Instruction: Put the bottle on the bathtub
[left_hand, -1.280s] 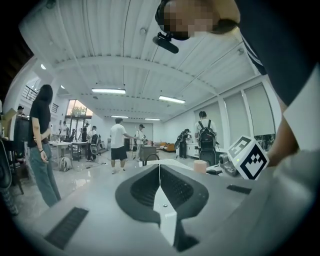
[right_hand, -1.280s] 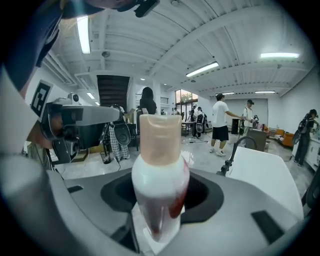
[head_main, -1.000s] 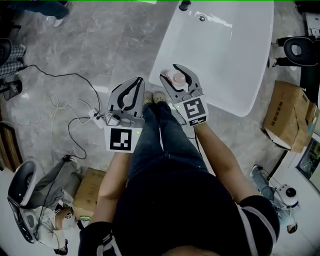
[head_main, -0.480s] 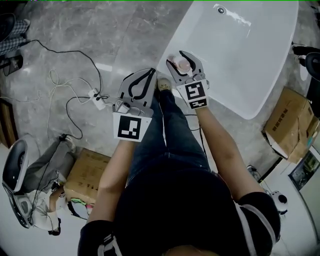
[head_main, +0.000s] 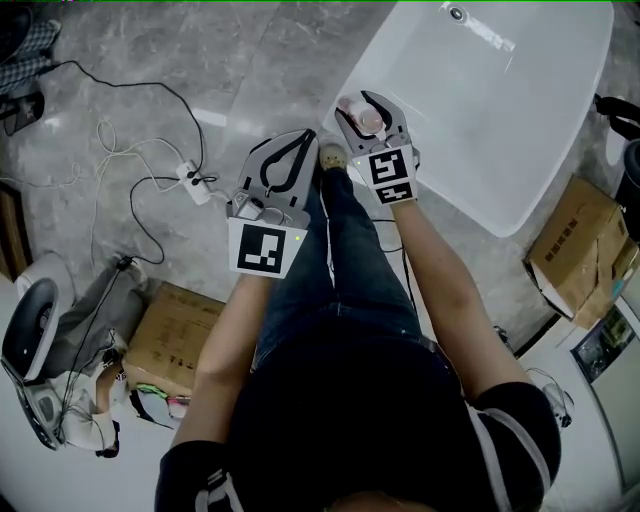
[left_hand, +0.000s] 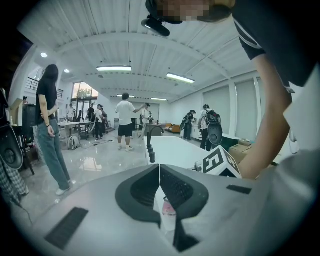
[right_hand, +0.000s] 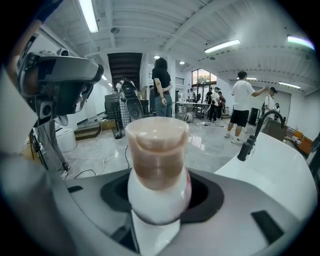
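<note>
My right gripper (head_main: 362, 106) is shut on a small white bottle (head_main: 356, 114) with a pinkish-brown cap, held upright over the near left rim of the white bathtub (head_main: 480, 110). In the right gripper view the bottle (right_hand: 157, 170) fills the space between the jaws of that gripper (right_hand: 159, 199), with the tub (right_hand: 280, 170) and its dark faucet (right_hand: 248, 142) at right. My left gripper (head_main: 297, 140) is shut on nothing, just left of the right one, above the floor. Through the closed jaws of the left gripper (left_hand: 159, 167) a sliver of the bottle (left_hand: 168, 207) shows.
Cables and a power strip (head_main: 192, 180) lie on the marble floor at left. Cardboard boxes stand at right (head_main: 580, 245) and lower left (head_main: 175, 335). The person's shoes (head_main: 331, 155) are beside the tub. Several people (left_hand: 125, 120) stand farther off in the room.
Both grippers have shifted a little forward along the tub's near left rim. The bottle stays gripped in the right gripper and the left stays shut.
</note>
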